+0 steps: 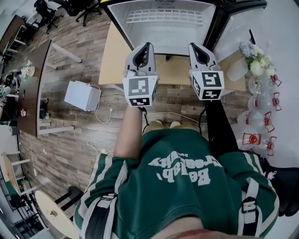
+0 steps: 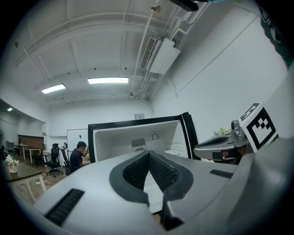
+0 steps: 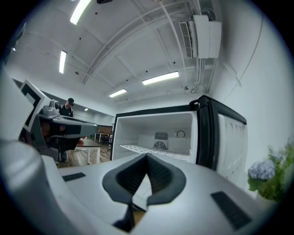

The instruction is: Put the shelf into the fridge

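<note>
The small fridge (image 1: 166, 35) stands open on a light wooden top (image 1: 112, 56), its door (image 1: 236, 28) swung to the right. A white wire shelf (image 1: 163, 16) lies across the inside of the fridge, seen too in the right gripper view as a shelf (image 3: 151, 150) below the fan grille. My left gripper (image 1: 148, 45) and right gripper (image 1: 193, 46) hang side by side in front of the opening, level and pointing in. Both are shut with nothing between the pads. In the left gripper view the left gripper (image 2: 148, 153) faces the fridge (image 2: 138, 137); the right gripper (image 3: 147, 157) does likewise.
A white box (image 1: 82, 95) and loose cables (image 1: 105, 116) lie on the wood floor at left. Flowers (image 1: 254, 58) and several plastic bottles (image 1: 259, 119) stand along the right. Desks (image 1: 32, 88) and office chairs (image 1: 70, 9) fill the left. A seated person (image 2: 79, 156) is beyond the fridge.
</note>
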Available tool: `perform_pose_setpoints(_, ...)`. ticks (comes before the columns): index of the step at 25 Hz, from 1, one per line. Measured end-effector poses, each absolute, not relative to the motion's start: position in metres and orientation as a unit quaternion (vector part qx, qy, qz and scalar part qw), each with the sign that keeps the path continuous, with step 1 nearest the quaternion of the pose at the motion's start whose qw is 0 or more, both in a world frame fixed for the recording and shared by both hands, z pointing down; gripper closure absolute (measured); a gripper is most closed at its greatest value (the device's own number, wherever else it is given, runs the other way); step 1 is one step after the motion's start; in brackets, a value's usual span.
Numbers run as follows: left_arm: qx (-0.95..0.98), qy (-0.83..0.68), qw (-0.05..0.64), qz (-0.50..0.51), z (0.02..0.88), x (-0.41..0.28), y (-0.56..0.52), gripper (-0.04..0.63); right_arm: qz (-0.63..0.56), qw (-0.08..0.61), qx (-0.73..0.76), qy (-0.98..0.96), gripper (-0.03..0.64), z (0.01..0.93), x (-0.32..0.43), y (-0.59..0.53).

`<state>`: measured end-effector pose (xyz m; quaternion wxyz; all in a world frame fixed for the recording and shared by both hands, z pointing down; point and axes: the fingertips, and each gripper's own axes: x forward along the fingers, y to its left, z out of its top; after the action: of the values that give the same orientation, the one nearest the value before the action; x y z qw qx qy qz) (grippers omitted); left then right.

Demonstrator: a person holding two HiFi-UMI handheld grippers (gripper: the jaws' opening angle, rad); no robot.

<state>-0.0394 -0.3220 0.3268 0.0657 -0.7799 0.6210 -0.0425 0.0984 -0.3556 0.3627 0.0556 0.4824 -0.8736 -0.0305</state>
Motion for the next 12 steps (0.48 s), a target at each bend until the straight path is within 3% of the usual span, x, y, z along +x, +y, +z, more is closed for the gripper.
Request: perform_pose_setpoints(12,-0.778,0.623,0.078,-0.035,0.3201,-0.0373,-0.3207,0.595,-0.036,0.058,0.483,-0.873,0.614,0.3579,0.0974,-0.3548)
